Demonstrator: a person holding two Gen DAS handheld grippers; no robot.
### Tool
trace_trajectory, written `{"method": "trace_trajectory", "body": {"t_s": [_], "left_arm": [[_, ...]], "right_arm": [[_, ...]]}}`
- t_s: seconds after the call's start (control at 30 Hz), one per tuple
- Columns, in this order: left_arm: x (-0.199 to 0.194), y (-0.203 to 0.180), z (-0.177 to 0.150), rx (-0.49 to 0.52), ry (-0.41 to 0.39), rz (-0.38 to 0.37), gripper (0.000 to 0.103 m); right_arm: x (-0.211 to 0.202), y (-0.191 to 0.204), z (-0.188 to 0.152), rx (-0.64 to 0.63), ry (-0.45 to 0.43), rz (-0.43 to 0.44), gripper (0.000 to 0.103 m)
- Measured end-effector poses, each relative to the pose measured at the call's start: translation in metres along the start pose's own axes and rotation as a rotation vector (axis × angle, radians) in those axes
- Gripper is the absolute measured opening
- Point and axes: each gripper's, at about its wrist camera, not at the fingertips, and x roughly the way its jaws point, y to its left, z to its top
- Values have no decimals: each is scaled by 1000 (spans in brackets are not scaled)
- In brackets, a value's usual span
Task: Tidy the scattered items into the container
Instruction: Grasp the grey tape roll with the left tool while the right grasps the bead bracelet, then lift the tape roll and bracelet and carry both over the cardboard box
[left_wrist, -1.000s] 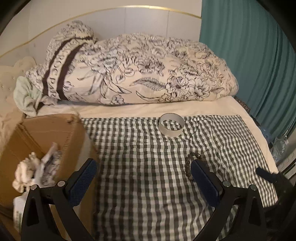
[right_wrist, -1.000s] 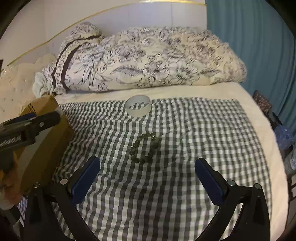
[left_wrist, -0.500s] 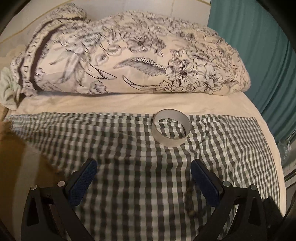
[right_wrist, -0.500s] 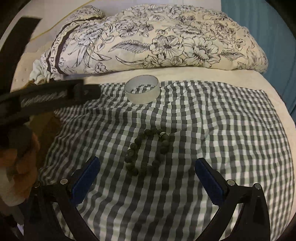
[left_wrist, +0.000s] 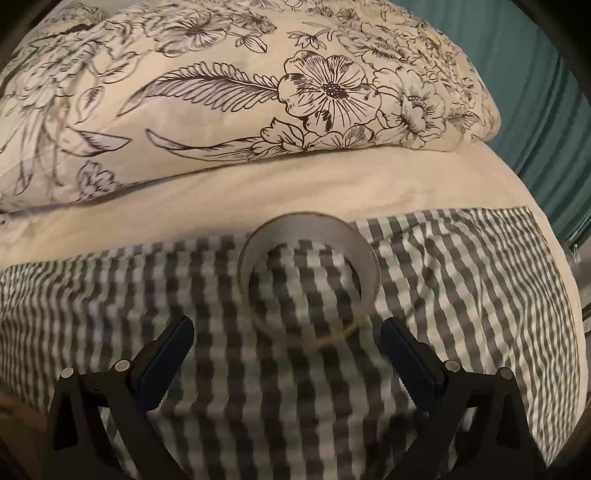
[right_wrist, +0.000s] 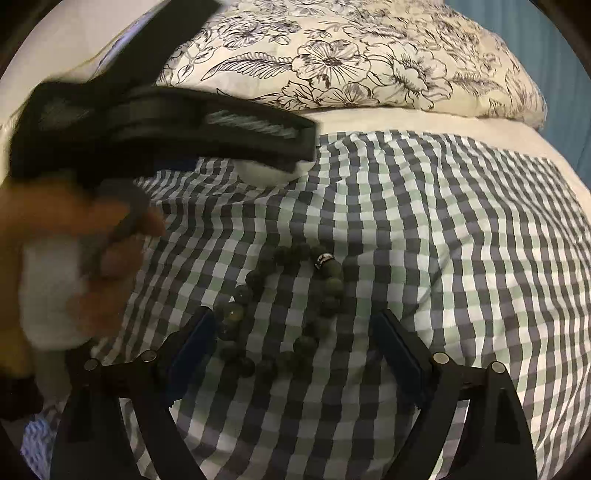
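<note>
Left wrist view: left claw is hanging over checked cloth on bed, jaws standing wide, gripping nothing.
Tape roll: lying flat on cloth at 12 o'clock of left claw, just ahead of the tips, not between the pads; pic is motion-blurred here.
Duvet: floral, bunched up at 12 o'clock beyond the roll, w/ cream sheet showing between it and cloth.
Curtain: teal, sitting at 2 o'clock.
Right wrist view: right claw is tilting down over the cloth, jaws have just been closing a bit but are standing wide apart; bead bracelet is lying between them.
Bracelet contact: left pad is sitting just beside or touching the beads, can't tell which; right pad is clear of them. Not gripped.
Person's hand: at 9 o'clock, blurred, holding the left tool, whose black body is crossing at 10–11 o'clock and hiding most of the roll.
</note>
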Motion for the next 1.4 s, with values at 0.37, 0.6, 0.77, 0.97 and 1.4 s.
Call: {"method": "trace_trajectory", "body": {"t_s": [0.37,0.6,0.77,0.97,1.4], "left_arm": [[23,4,5,-31,23,-64,82],[-7,12,-6,-89,-44,-66,81],[-42,9,-10,-86,-96,-58,81],[-86,5,-16,-75,-135,-53,81],[-192,13,-57,-94,-207,-56,81]], "right_arm": [[-6,2,-6,-35,-38,-99,55],[-15,-9,0,-8,-24,-102,26],[-32,-14,1,15,-33,-97,11],[-58,-18,-3,48,-36,-63,11],[-140,-12,-2,97,-122,-40,11]]}}
